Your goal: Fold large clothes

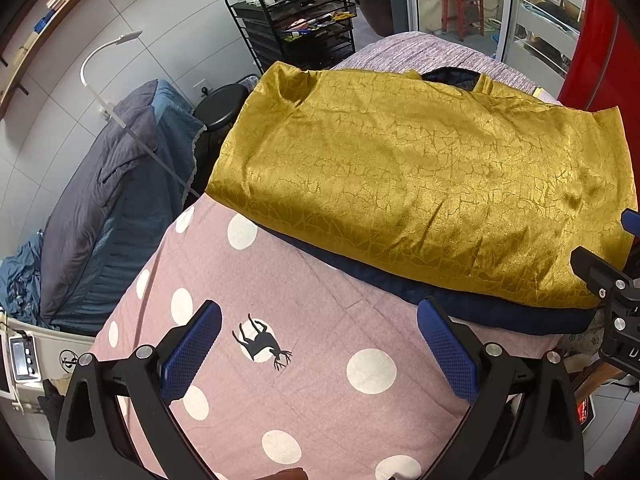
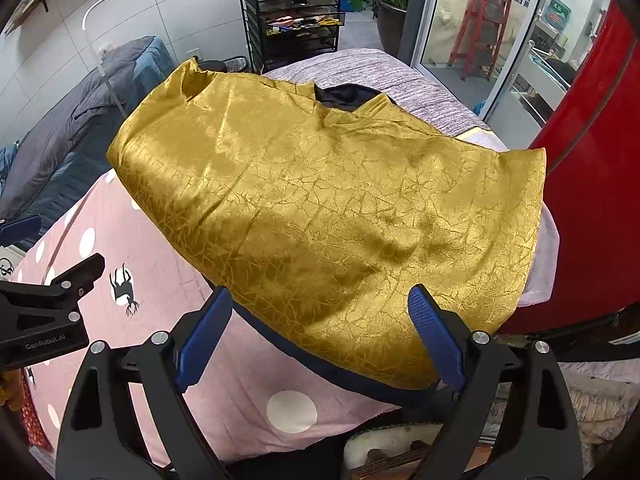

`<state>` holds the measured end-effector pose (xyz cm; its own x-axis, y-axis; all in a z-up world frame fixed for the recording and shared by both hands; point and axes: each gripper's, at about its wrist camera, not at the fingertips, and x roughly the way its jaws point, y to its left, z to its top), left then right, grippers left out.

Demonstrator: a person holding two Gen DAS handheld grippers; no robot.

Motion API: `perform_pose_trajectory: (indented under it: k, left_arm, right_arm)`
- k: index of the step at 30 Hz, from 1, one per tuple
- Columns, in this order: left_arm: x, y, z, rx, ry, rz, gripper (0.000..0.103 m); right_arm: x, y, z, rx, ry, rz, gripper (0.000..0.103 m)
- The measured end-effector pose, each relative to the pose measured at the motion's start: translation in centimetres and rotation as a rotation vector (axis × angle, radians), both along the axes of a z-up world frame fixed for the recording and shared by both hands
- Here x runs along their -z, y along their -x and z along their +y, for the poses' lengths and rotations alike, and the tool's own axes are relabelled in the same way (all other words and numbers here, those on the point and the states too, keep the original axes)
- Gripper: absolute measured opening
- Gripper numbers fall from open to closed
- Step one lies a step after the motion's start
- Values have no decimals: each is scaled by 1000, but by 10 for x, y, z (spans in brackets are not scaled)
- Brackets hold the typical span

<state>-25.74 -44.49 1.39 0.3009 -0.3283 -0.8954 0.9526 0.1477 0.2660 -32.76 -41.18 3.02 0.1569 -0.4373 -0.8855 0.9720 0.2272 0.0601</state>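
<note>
A large gold, shiny garment (image 1: 420,176) with a dark navy lining lies spread flat on a pink polka-dot sheet (image 1: 304,360); it also shows in the right wrist view (image 2: 328,208), with its collar opening at the far side. My left gripper (image 1: 320,320) is open and empty, above the pink sheet just short of the garment's near hem. My right gripper (image 2: 320,304) is open, its blue pads on either side of the garment's near edge, holding nothing. Each gripper shows at the edge of the other's view.
A grey-blue quilt (image 1: 112,208) is draped to the left. A black wire cart (image 1: 304,28) with bottles stands behind, beside a black stool (image 1: 224,108). A red panel (image 2: 592,184) rises on the right. A white lamp arm (image 1: 104,56) stands at the left.
</note>
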Motion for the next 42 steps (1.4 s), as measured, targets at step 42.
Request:
perform_pose_trajectory:
  k: [42]
  left_arm:
    - [-4,6,1,38,37,8,96]
  right_arm:
    - [-2,0,-3,-2,15,6,88]
